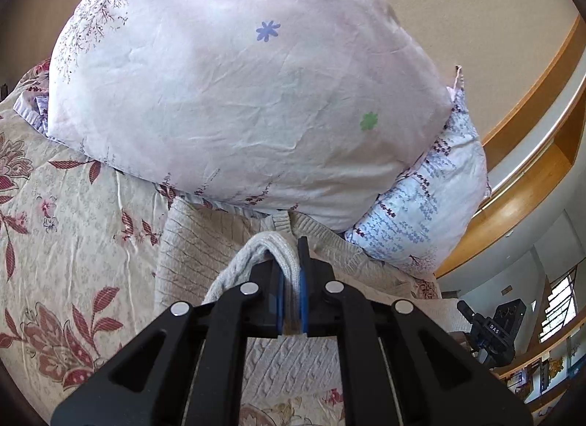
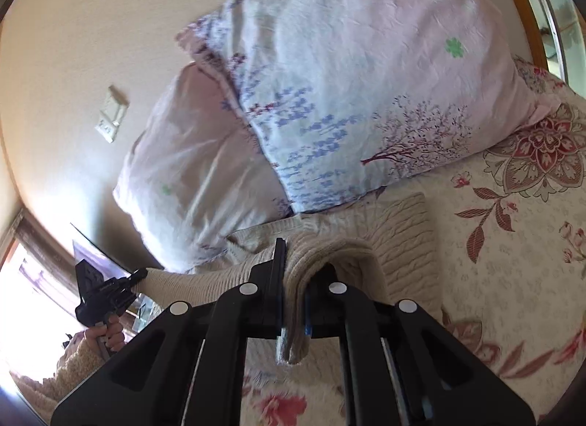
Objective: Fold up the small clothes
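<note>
A cream cable-knit sweater [image 1: 197, 254] lies on the floral bedspread, its far edge against the pillows. My left gripper [image 1: 291, 268] is shut on a bunched fold of the sweater and lifts it a little. In the right wrist view the same sweater [image 2: 399, 228] spreads ahead, and my right gripper [image 2: 295, 279] is shut on a ribbed fold that drapes between its fingers. The left gripper [image 2: 106, 290] also shows at the lower left of that view, held by a hand, with knit stretched to it. The right gripper [image 1: 490, 330] shows at the lower right of the left wrist view.
Two pale floral pillows [image 1: 238, 89] [image 2: 348, 78] are stacked against the beige wall just past the sweater. The floral bedspread [image 1: 66, 243] [image 2: 512, 250] spreads to the sides. A wooden frame [image 1: 523, 177] runs at the right. A wall switch [image 2: 111, 116] is on the wall.
</note>
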Tool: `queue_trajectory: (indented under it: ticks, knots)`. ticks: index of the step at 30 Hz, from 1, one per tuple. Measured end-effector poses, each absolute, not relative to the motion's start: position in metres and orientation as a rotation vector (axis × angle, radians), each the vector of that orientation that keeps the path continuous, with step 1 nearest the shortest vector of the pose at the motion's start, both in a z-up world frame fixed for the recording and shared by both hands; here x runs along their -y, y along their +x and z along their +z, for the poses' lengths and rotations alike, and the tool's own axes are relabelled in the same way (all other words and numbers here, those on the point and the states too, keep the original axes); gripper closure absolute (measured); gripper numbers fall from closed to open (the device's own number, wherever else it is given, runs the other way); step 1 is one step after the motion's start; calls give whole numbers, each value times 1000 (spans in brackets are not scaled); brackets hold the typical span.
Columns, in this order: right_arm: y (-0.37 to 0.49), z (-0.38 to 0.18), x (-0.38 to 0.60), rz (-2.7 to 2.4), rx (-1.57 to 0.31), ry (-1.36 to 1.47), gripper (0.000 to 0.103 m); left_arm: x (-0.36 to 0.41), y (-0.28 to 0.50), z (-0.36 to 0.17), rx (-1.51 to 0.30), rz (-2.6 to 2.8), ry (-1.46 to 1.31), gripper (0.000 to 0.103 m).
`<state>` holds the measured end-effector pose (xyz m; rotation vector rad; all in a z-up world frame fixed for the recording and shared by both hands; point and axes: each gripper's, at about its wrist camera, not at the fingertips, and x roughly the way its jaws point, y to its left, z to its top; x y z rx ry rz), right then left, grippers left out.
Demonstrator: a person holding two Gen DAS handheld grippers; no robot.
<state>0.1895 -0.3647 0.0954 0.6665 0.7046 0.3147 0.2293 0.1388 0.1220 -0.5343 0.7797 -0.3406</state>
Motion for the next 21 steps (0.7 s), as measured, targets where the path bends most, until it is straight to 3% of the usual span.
queue_trajectory:
  ticks: [14, 15, 16, 17, 19, 21]
  knots:
    - [267, 15, 368, 76, -942, 877, 93, -124, 298, 45, -969, -149, -560, 96]
    - [269, 13, 368, 70, -950, 892, 90, -124, 300, 42, -979, -143, -572, 96]
    - [270, 12, 369, 69, -954, 908, 80, -124, 301, 39, -986, -138, -584, 95]
    - [271, 12, 369, 72, -947, 922, 65, -124, 302, 38, -988, -137, -590, 90]
    - [268, 18, 371, 69, -915, 926, 51, -123, 302, 38, -984, -146, -598, 75]
    - [264, 27, 375, 70, -883, 913, 51, -124, 301, 43, -968, -156, -591, 63]
